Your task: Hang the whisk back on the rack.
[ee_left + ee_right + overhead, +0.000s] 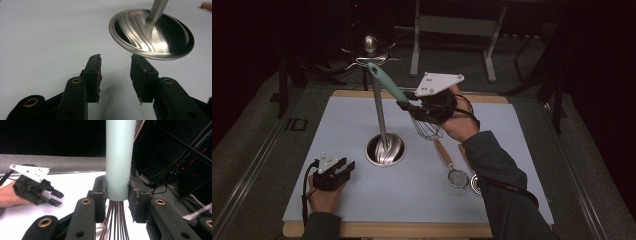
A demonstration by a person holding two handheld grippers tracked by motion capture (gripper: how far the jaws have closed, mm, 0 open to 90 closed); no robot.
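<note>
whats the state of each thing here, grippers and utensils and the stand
left gripper: open, empty, resting low on the table near the stand's base.
right gripper: shut on the whisk's handle, held in the air.
whisk: lifted off the table, tilted, teal handle up by the stand's top, wires down.
stand: upright on its round metal base.
strainer: lying flat on the table.

We see a bright table [422, 200] at frame centre against near-black surroundings; glare streaks the steel dish [160, 37] at upper right, and both close views look soft.
</note>
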